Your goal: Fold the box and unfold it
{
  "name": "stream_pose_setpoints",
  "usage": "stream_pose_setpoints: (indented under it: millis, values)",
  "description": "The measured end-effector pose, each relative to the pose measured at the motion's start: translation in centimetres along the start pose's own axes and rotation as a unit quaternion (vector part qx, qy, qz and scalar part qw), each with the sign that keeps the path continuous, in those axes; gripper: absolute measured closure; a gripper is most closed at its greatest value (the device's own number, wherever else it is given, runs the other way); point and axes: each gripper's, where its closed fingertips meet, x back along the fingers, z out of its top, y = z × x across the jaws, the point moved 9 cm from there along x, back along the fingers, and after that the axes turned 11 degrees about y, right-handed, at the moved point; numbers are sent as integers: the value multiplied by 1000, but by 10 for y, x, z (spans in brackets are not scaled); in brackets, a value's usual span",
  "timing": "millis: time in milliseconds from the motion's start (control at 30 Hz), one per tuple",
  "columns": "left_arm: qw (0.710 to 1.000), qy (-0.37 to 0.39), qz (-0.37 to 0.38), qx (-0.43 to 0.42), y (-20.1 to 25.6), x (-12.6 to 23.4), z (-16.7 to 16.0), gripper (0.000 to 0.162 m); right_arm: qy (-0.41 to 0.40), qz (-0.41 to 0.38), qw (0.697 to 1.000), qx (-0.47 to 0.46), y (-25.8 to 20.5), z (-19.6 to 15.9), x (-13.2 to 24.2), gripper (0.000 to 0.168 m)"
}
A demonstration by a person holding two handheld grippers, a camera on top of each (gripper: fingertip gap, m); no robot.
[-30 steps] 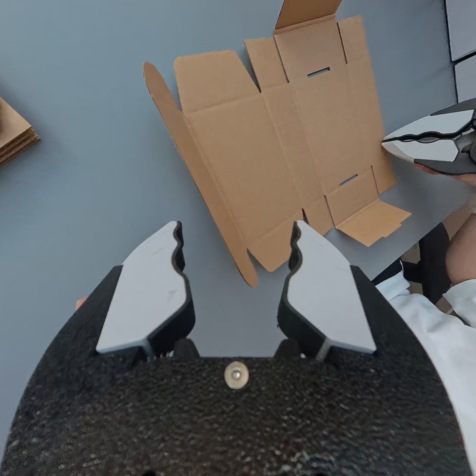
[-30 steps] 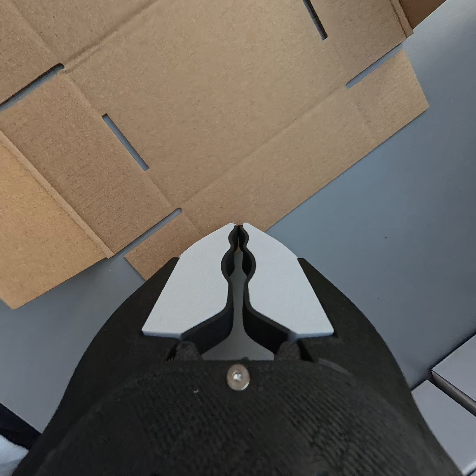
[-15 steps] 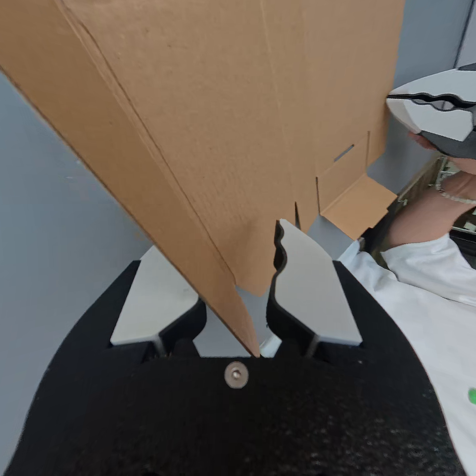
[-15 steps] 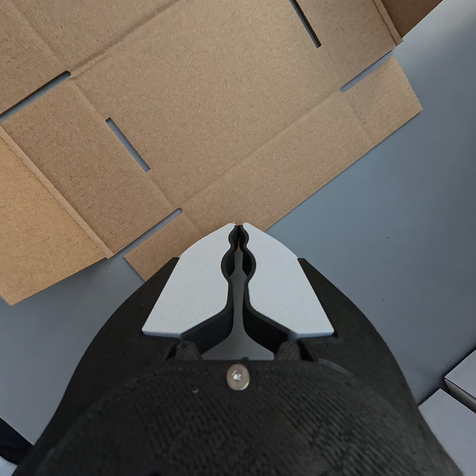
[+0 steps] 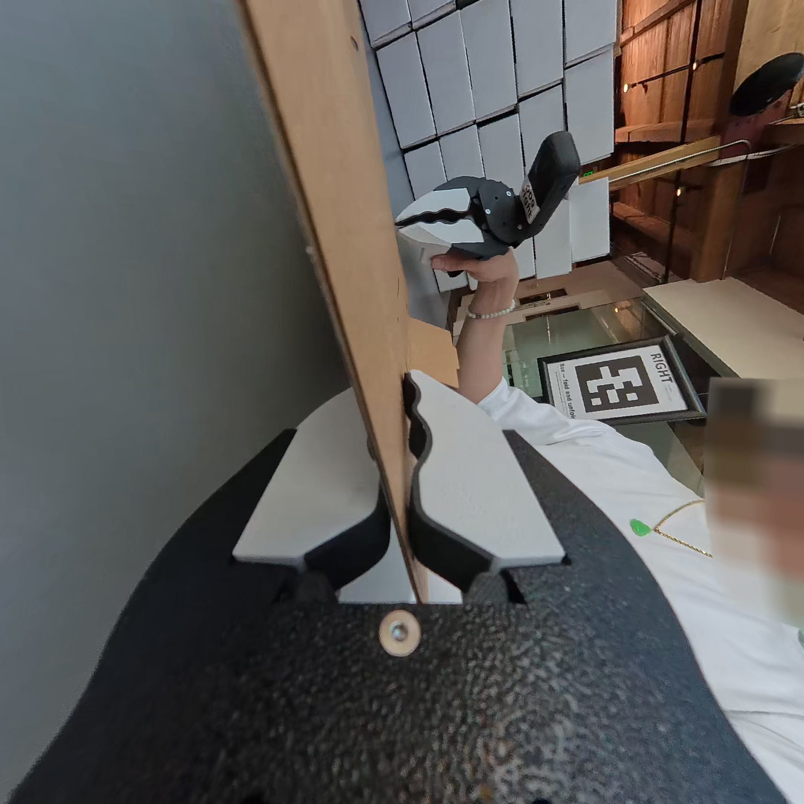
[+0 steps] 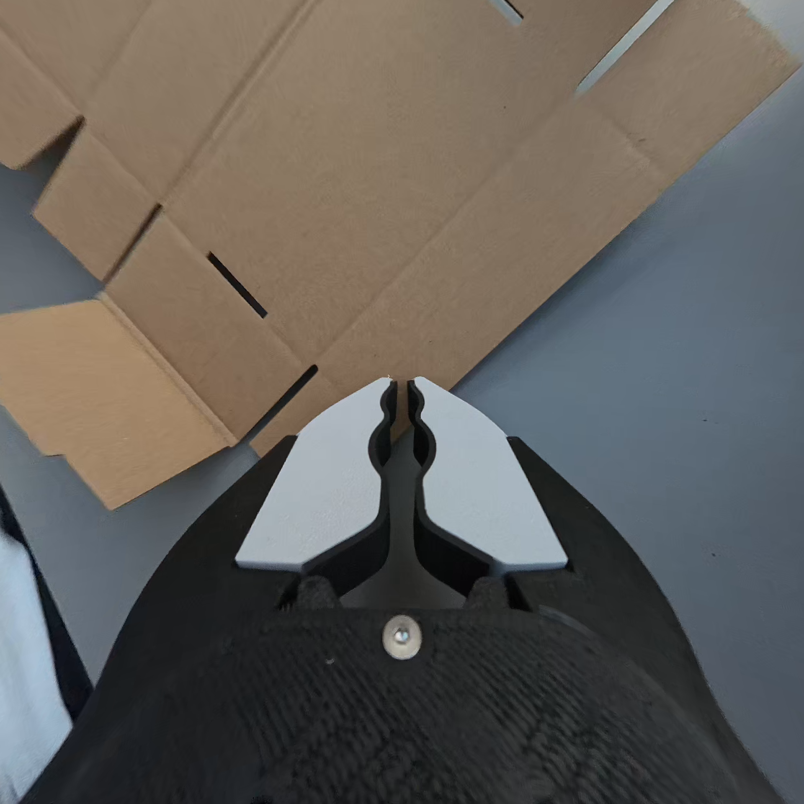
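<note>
The left gripper (image 5: 393, 439) is clamping a raised panel of the box (image 6: 348, 182), its two white fingers (image 5: 470, 487) closing onto the cardboard so that the sheet is standing edge-on between them and running up and away from the camera. The right gripper (image 6: 402, 385) is holding its tips almost together, only a thin slit showing between them, and is poised at the near edge of the blank; whether it is pressing that edge or merely touching it cannot be told.

For the step in hand, judged to be the raising of a first wall, the fold is likely to go best if the left gripper is turning the panel about its scored crease rather than pulling it, while the right gripper is pinning the base down so the blank is not sliding. A grip too far from the crease is likely to bow the panel.

The box is a flat, die-cut sheet of brown corrugated cardboard, lying on the grey tabletop (image 6: 652, 348) near the edge closest to the person, whose white sleeve (image 5: 609, 500) is showing beside it. Narrow slots, score lines and small side flaps are marking its surface. One flap at the near corner is lifting slightly. Beyond, stacked white boxes (image 5: 478, 78) are filling the background.
</note>
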Motion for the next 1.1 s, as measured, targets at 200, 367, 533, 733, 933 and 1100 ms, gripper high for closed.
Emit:
stream_pose_setpoints:
  millis: [200, 367, 533, 733, 933, 1100]
  values:
    - [994, 108, -28, -14, 7, 23, -6, 160, 203, 113, 959, -163, 20, 38, 42, 124]
    - [983, 173, -38, -38, 15, 41, -17, 160, 233, 163, 944, -170, 24, 59, 57, 110]
    - [979, 191, -48, -51, 20, 43, -30, 160, 217, 226, 931, -188, 27, 74, 49, 112]
    - [980, 174, -58, -73, 22, 37, -43, 160, 153, 261, 933, -196, 27, 84, 28, 121]
    - [980, 174, -49, -78, 21, 35, -51, 160, 122, 316, 921, -192, 16, 85, 19, 165]
    - [984, 164, 21, -60, 15, 40, -57, 140, 74, 317, 929, -175, 15, 78, 13, 166]
